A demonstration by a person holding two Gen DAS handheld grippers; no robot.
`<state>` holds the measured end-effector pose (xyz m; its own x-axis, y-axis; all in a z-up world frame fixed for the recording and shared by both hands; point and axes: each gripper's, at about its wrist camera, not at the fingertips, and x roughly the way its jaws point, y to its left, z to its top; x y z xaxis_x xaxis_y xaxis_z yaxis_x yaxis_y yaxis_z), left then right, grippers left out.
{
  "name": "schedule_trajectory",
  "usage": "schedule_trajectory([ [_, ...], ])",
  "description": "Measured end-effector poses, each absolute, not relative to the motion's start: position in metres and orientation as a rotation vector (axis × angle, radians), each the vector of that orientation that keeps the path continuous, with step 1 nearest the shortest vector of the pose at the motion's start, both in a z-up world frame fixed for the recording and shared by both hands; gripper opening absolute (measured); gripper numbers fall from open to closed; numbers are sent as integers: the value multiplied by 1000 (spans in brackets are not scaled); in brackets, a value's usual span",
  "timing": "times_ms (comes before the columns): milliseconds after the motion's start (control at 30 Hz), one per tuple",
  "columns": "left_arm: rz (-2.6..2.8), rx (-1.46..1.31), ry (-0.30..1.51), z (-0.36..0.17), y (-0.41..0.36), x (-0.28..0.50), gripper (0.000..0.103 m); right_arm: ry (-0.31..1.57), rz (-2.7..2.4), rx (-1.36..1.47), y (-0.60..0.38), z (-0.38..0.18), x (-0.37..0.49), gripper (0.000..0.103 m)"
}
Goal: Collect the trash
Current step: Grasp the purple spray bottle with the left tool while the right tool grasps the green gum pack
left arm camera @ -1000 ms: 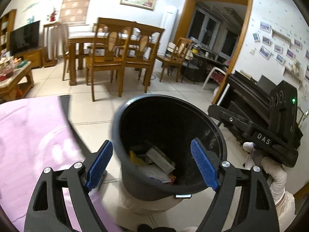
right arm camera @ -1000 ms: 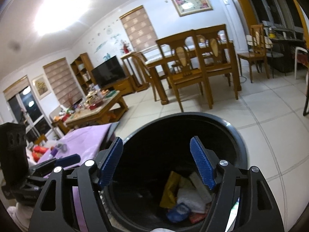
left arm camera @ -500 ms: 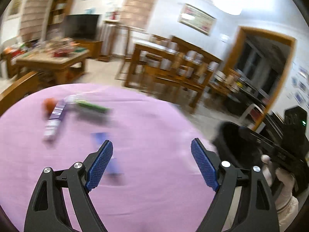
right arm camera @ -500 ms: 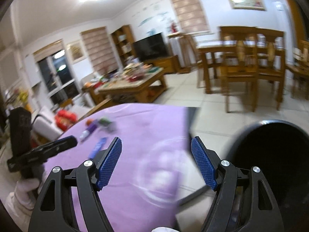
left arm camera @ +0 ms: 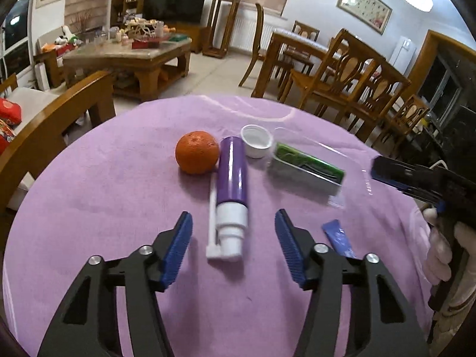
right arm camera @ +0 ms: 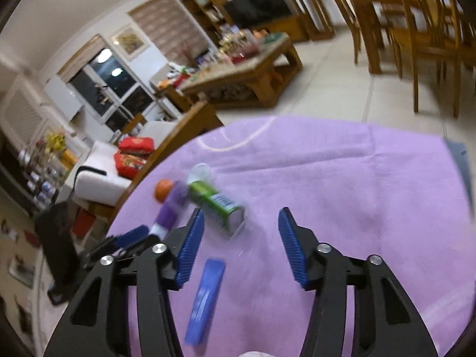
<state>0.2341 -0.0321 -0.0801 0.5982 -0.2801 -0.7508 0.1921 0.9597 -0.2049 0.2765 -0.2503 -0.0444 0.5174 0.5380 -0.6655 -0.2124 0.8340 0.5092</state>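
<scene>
On the purple tablecloth lie an orange, a purple and white spray bottle, a white cap, a green packet in a clear wrapper and a blue wrapper. My left gripper is open and empty, its fingers on either side of the bottle's white nozzle end. My right gripper is open and empty above the cloth, with the green packet ahead of its left finger and the blue wrapper below it. The right gripper also shows in the left wrist view.
A wooden armchair stands left of the table. A cluttered coffee table and a TV are behind. Dining chairs and a dining table stand at the back right. The bin is out of view.
Both grippers swung left from over the black bin to over the purple table. The trash items have come close, and the left fingers now flank the spray bottle.
</scene>
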Motion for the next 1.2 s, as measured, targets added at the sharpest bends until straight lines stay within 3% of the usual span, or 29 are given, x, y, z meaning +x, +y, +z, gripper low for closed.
schedule_trajectory([
  [67, -272, -105, 899, -83, -28, 230, 44, 967, 459, 405, -244, -57, 291, 36],
  [133, -266, -95, 897, -84, -26, 231, 35, 988, 466, 392, -236, -63, 297, 32],
  [300, -261, -84, 895, -83, -30, 233, 30, 964, 471, 353, -224, -61, 295, 15],
  [600, -264, -89, 833, -73, -29, 222, 28, 830, 378, 64, -199, -48, 250, 11],
  [733, -271, -102, 804, -65, -29, 216, 23, 711, 317, -88, -188, -33, 224, 11],
  [867, -278, -101, 811, -64, -31, 212, 23, 585, 264, -209, -181, -17, 200, 3],
  [1200, -270, -162, 850, -70, -13, 201, 23, 416, 278, -475, -146, -5, 147, 3],
])
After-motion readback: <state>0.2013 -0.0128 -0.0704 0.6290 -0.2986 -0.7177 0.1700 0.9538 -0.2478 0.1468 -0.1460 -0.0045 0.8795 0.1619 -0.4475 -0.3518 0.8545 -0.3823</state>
